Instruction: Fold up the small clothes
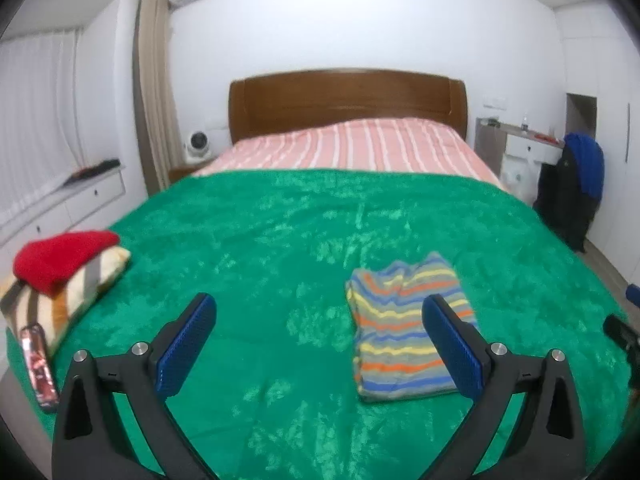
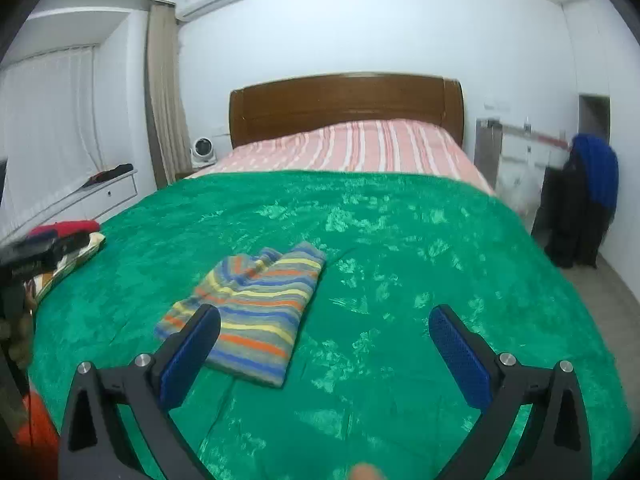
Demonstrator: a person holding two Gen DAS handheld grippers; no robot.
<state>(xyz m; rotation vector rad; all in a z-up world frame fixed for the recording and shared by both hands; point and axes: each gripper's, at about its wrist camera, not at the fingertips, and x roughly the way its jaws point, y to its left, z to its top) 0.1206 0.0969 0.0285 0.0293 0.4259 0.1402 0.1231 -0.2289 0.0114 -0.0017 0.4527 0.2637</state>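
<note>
Left wrist view: left hand-held gripper (image 1: 320, 322) released, jaws spread wide, nothing between them, held above the green blanket (image 1: 280, 232) on the bed. Striped garment (image 1: 408, 328) lies flat on the blanket, already folded to a compact rectangle, ahead and to the right, partly behind the right finger. To the far left: a red garment (image 1: 64, 256) on top of a striped cushion (image 1: 60, 300), and a phone (image 1: 38, 364) beside it. Right wrist view: right hand-held gripper (image 2: 324, 328) also released, empty. The striped garment (image 2: 248, 316) sits ahead-left, its near corner behind the left finger; far end looks slightly bunched. Judgement: the fold appears nearly complete. For a clean finish, pinch only the top layers at the near corners, move both sides together, and smooth the bunched end before letting go. Blanket pile is plush; avoid catching it.
</note>
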